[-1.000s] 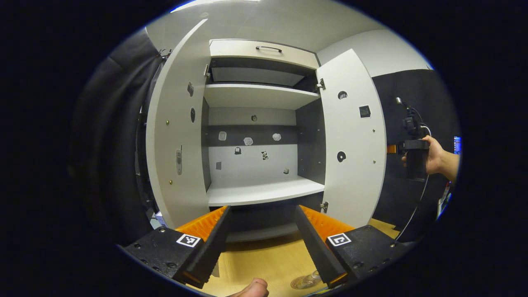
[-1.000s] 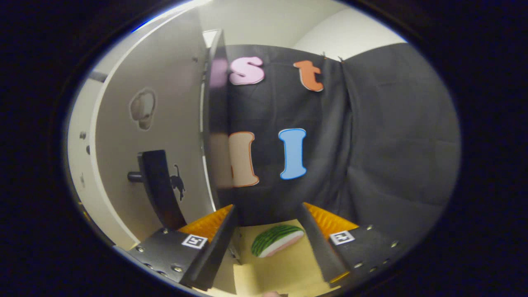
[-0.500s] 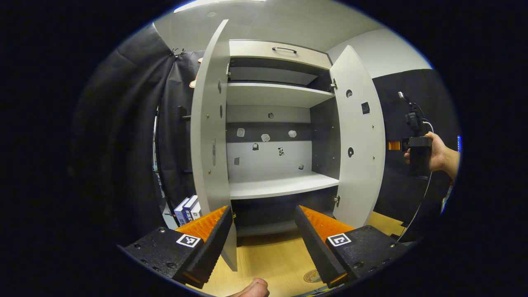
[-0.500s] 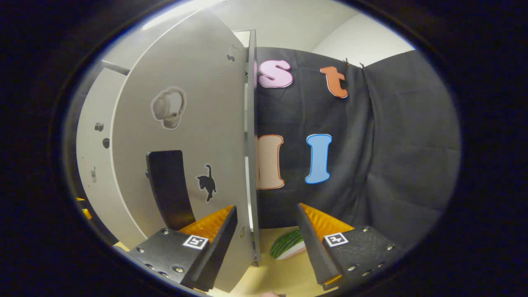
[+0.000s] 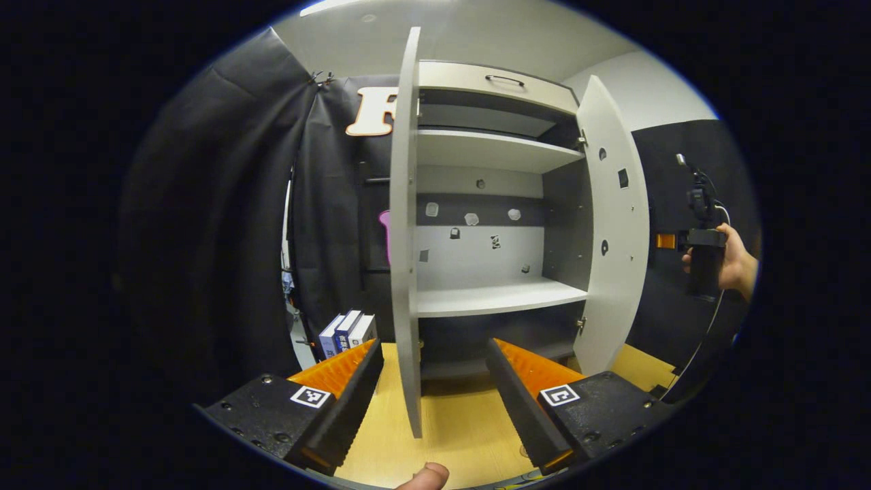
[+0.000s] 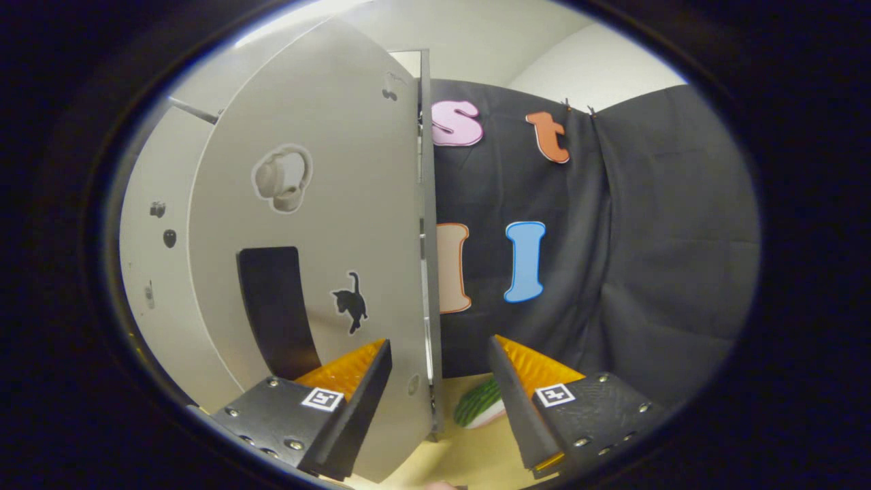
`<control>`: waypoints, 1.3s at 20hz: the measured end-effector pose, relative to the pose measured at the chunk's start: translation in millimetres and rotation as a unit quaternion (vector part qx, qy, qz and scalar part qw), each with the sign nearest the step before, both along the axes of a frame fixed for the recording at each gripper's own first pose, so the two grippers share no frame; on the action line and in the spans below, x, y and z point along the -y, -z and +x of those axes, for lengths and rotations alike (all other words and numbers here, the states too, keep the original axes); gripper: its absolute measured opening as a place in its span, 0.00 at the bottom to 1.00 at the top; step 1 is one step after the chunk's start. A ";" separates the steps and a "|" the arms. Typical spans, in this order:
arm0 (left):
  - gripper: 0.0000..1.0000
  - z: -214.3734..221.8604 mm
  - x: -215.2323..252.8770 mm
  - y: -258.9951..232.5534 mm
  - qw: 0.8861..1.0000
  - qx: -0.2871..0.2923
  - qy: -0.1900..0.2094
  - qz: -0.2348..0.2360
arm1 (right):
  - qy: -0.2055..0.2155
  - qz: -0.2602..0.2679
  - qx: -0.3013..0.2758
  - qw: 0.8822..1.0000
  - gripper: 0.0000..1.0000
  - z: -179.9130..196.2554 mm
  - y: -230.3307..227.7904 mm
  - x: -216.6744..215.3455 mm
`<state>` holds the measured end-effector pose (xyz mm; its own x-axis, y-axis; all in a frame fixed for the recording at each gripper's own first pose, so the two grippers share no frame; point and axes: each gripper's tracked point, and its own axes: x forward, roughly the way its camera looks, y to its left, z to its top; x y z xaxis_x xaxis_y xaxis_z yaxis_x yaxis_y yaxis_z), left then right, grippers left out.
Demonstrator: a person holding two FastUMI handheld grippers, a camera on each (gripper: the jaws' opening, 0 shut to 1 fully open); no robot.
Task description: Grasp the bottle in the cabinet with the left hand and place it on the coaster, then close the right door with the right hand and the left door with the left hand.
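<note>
Left gripper (image 5: 432, 398): fingers spread, straddling the free edge of the tall pale grey left cabinet door (image 5: 403, 231), not pressing on it.
Right gripper (image 6: 439, 401): fingers spread either side of the matching grey right cabinet door (image 6: 326, 224), edge-on.
Doors: both stand open over the light wooden tabletop (image 5: 449, 429).
Handling: rigid, light hinged panels; likely swing freely. Push flat near the free edge.
Bottle: cabinet shelves bare; presumably already placed.
</note>
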<state>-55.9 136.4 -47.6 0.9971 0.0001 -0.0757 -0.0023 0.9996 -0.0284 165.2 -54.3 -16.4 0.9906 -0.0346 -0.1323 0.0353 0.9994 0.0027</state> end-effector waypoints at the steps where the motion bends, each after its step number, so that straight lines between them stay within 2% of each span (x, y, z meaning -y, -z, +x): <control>1: 0.96 0.8 -4.2 0.4 1.000 -0.001 -0.005 -0.006 | 0.001 0.006 -0.002 1.000 0.87 0.0 2.1 -3.4; 4: 0.95 0.7 -10.1 4.4 1.000 -0.010 -0.009 -0.017 | 0.003 0.014 -0.007 1.000 0.87 2.7 7.6 -15.2; 7: 0.97 6.6 -14.3 3.5 1.000 -0.004 -0.003 0.006 | -0.013 0.009 -0.010 1.000 0.84 5.3 14.6 -34.1; 10: 0.95 9.6 -20.5 -4.6 1.000 0.006 -0.005 0.009 | -0.029 0.007 -0.018 0.999 0.92 1.9 24.2 -47.2; 11: 0.95 10.7 -23.5 -1.9 1.000 0.005 -0.007 0.006 | -0.028 0.001 -0.016 0.999 0.99 1.2 25.1 -47.1; 13: 0.95 11.3 -30.5 0.4 1.000 0.001 -0.013 -0.004 | -0.027 -0.005 -0.018 0.999 0.93 -2.6 32.4 -47.4; 16: 0.95 14.3 -46.7 2.5 1.000 0.000 -0.024 -0.002 | -0.041 0.007 -0.014 0.999 0.99 -8.4 34.8 -54.9; 17: 0.95 15.4 -54.5 2.8 1.000 0.000 -0.031 0.002 | -0.047 0.013 -0.010 0.999 0.93 -11.5 32.5 -56.9; 19: 0.95 20.0 -71.6 8.1 0.999 -0.007 -0.040 0.005 | -0.061 0.022 -0.006 0.998 0.96 -21.1 31.5 -63.5; 21: 0.95 23.7 -90.1 15.2 0.998 -0.020 -0.053 0.004 | -0.067 0.022 -0.004 0.998 0.93 -28.5 31.4 -65.3; 22: 0.95 26.7 -99.8 15.9 0.998 -0.023 -0.062 0.002 | -0.068 0.022 -0.004 0.997 0.96 -33.0 32.5 -67.2; 23: 0.95 31.6 -109.7 16.4 0.997 -0.024 -0.069 0.003 | -0.072 0.021 -0.003 0.997 0.93 -37.7 32.6 -69.3; 26: 0.95 48.6 -128.5 13.6 0.997 -0.018 -0.072 0.008 | -0.090 0.037 0.000 0.995 0.93 -52.5 30.1 -77.6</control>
<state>-7.3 264.9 -61.2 0.9833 0.1450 -0.1096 -0.1470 0.9891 -0.0103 112.7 23.3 -46.5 0.9800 0.1527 -0.1274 -0.1439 0.9867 0.0759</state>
